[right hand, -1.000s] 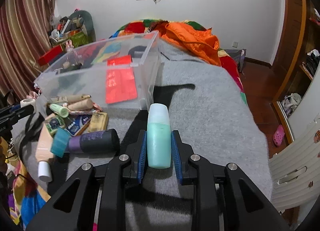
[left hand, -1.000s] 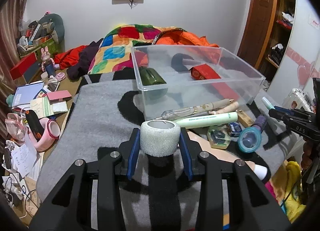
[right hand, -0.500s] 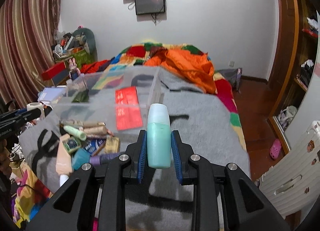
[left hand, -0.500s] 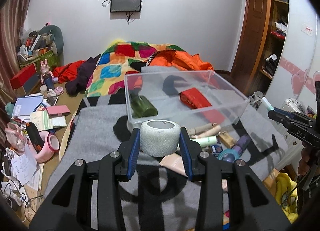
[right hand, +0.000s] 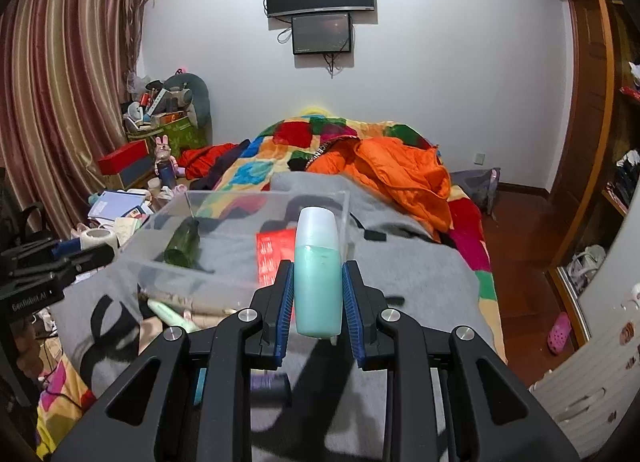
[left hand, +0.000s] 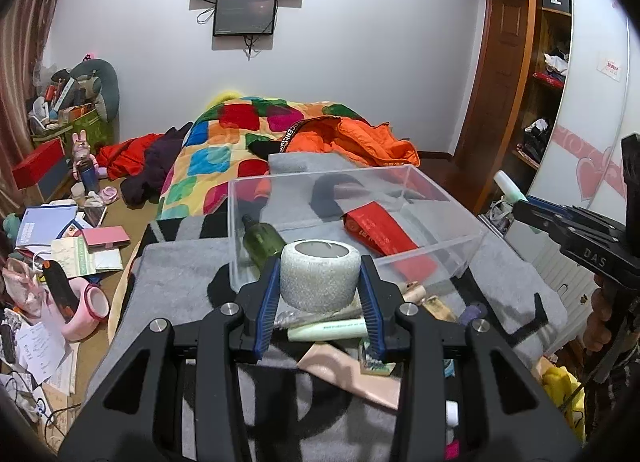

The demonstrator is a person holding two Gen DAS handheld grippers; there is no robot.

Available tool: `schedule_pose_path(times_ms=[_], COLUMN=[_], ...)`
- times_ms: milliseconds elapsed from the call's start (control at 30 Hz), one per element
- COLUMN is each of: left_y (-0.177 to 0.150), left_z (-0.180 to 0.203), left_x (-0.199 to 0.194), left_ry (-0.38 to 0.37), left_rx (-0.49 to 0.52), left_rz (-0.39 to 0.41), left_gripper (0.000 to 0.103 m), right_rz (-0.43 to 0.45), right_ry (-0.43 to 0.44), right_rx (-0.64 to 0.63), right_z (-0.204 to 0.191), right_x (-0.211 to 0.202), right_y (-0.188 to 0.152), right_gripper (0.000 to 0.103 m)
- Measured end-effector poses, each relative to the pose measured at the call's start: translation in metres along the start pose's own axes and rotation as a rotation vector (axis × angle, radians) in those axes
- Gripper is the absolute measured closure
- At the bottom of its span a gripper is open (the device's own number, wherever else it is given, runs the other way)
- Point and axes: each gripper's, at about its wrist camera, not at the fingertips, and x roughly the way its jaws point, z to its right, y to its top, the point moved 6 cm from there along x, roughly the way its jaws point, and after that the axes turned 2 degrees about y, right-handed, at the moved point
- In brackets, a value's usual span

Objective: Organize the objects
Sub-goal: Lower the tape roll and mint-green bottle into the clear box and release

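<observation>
Both hands are loaded and up in the air here. The left gripper (left hand: 319,294) has its jaws clamped on a white roll of tape (left hand: 319,280), hole facing up, squeezed across its round sides so it sits level. The right gripper (right hand: 318,294) is clamped on a teal bottle (right hand: 318,274), upright, pale cap on top, pinched low on the body, which looks a sensible hold for lowering it in base first.

The target, I'd say, is the clear plastic box (left hand: 400,258) on the grey blanket (left hand: 176,286). A green bottle (left hand: 262,242) lies by its left wall and a red packet (left hand: 376,232) lies toward the right, leaving open floor between them and at the far end.

Watch the near rim: it is clear and hard to read, and both loads must pass over it. Just in front of that wall lies a pile of tubes (left hand: 328,330) and small items, so there is little room to dip low there. The right gripper comes in from the box's right side, well apart from the left, so no crowding.
</observation>
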Motion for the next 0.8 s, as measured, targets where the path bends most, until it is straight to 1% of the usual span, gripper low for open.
schedule_pose_path(times_ms=[267, 400, 467, 600, 800], left_y=[0.014, 0.019, 0.020, 0.019, 0.020], left_z=[0.006, 0.005, 0.004, 0.007, 0.013], left_x=[0.021, 0.037, 0.045, 0.065, 0.085], left_ry=[-0.021, -0.013, -0.012, -0.045, -0.043], left_rx=[-0.019, -0.020, -0.020, -0.037, -0.017], left_rz=[-0.004, -0.021, -0.036, -0.089, -0.127], left_gripper=[0.065, 0.065, 0.065, 0.065, 0.065], right_rz=[-0.006, -0.018, -0.026, -0.047, -0.096], right_ry=[0.018, 0.022, 0.021, 0.027, 0.051], right_rx=[-0.018, -0.036, -0.042, -0.048, -0.051], right_z=[-0.007, -0.009, -0.011, -0.014, -0.019], right_x=[0.023, 0.036, 0.044, 0.061, 0.086], right_y=[0.016, 0.022, 0.026, 0.030, 0.030], right_gripper=[0.081, 0.081, 0.081, 0.081, 0.081])
